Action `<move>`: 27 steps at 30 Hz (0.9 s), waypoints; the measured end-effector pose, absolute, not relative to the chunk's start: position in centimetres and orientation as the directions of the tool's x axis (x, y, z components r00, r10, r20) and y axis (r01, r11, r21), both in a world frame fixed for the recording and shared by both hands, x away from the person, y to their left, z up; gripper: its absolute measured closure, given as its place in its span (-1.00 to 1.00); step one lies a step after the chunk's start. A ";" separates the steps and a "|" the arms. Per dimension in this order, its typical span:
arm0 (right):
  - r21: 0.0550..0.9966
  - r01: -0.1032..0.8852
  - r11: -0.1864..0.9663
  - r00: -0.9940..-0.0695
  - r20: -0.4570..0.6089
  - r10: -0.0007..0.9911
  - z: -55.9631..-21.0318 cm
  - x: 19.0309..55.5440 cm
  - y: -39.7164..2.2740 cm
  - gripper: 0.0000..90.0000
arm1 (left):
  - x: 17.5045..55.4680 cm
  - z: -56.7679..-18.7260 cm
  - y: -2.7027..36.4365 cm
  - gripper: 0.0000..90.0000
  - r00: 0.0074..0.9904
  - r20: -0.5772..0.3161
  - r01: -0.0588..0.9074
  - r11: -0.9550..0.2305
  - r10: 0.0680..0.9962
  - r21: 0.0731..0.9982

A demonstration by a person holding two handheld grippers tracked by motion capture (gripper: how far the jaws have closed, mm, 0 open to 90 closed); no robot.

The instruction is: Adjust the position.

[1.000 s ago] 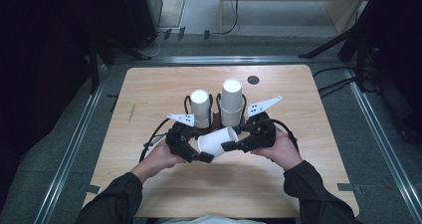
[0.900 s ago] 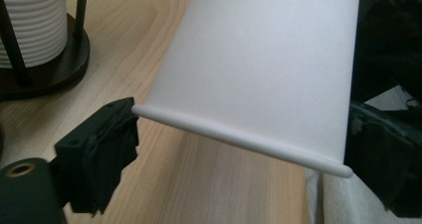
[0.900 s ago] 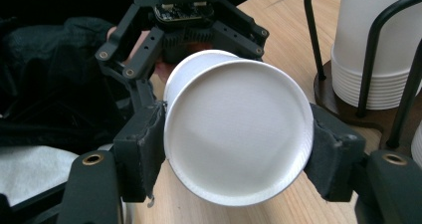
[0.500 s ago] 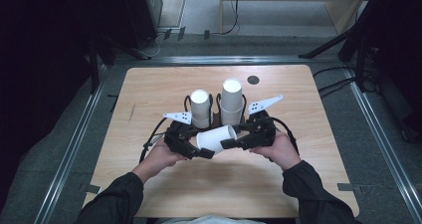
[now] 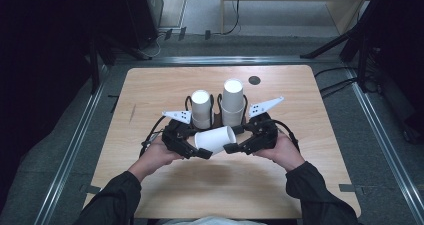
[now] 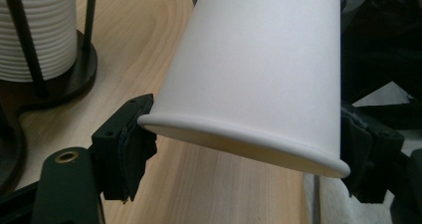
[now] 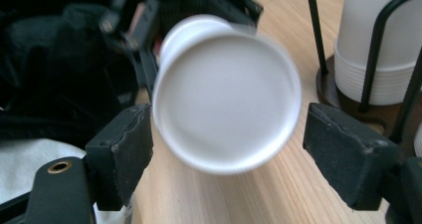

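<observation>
Little has changed over the last second on the wooden worktop: both forearms, the two cup stacks and the single cup lie much as they did, the hands having shifted only slightly.

Behind the hands stand two stacks of white paper cups, each in a dark wire holder on a round base. The taller stack is to the right, the shorter stack just beside it to the left.

In front of them a single white paper cup lies on its side above the wood, between the two hands. It is plain and unmarked, tapering from a rolled rim to a flat, recessed base. The rim faces the left claw and the base faces the right.

The left claw is clamped on the cup near its rim, one pad pressing each side. The right claw stands wide around the base end; its left pad sits at the cup's edge while the right pad is clear of it.
</observation>
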State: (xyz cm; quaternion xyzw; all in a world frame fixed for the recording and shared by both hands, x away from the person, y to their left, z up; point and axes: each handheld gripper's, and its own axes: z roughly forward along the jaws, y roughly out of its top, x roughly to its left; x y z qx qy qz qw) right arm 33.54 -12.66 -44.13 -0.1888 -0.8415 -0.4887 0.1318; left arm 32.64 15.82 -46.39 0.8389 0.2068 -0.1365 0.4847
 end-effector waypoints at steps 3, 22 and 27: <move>0.766 0.432 0.476 -0.902 0.381 0.204 -44.4 33.4 -12.6 -0.55 | 32.6 -45.8 15.9 -0.56 0.882 -0.415 0.470 -0.459 0.222 0.754; 0.726 0.414 0.549 -0.910 0.347 0.228 -45.6 32.4 -12.5 -0.54 | 33.8 -44.7 15.1 -0.56 0.904 -0.374 0.415 -0.629 0.205 0.658; 0.720 0.413 0.558 -0.911 0.342 0.233 -45.9 32.3 -12.7 -0.54 | 34.4 -44.6 14.9 -0.56 0.907 -0.376 0.402 -0.656 0.190 0.638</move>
